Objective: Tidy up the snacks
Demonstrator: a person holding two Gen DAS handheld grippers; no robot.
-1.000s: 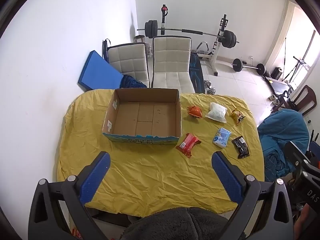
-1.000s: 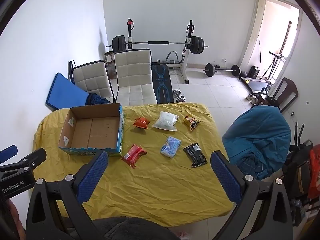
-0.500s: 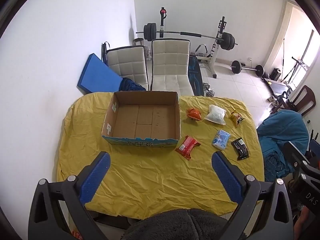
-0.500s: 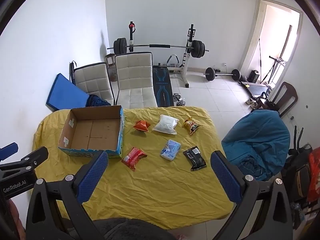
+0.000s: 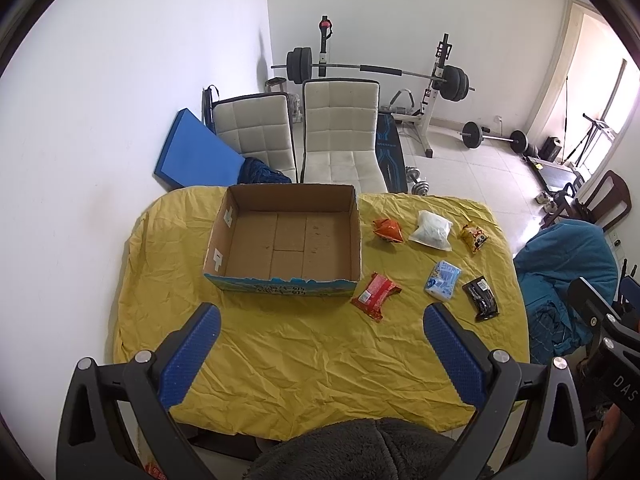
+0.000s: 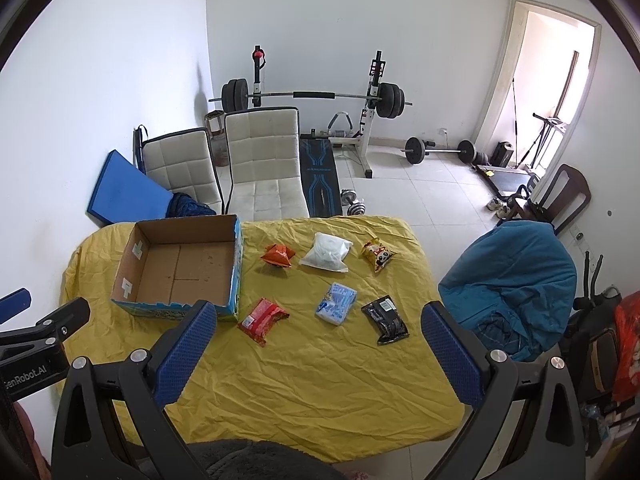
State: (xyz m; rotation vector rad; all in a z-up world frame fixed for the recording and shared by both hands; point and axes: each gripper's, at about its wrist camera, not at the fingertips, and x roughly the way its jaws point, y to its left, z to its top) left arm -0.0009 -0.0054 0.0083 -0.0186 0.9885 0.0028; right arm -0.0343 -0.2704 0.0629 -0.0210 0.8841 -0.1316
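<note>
An empty cardboard box (image 5: 286,240) (image 6: 180,266) sits on the yellow-clothed table (image 5: 312,360) (image 6: 320,368). To its right lie several snack packets: a red one (image 5: 375,291) (image 6: 262,318), an orange one (image 5: 387,230) (image 6: 278,256), a white bag (image 5: 434,230) (image 6: 327,253), a yellow one (image 5: 474,237) (image 6: 377,256), a light blue one (image 5: 442,280) (image 6: 336,303) and a black one (image 5: 482,298) (image 6: 386,320). My left gripper (image 5: 320,330) and right gripper (image 6: 318,330) both hover high above the table's near edge, open and holding nothing.
Two white chairs (image 5: 340,132) stand behind the table, with a blue mat (image 5: 192,156) against the wall. A barbell rack (image 6: 312,96) and weights fill the back. A chair draped in blue cloth (image 6: 516,276) stands at the table's right.
Both grippers have drawn back and up a little, so the table and its snacks look slightly smaller and lower in view. Nothing on the table moved.
</note>
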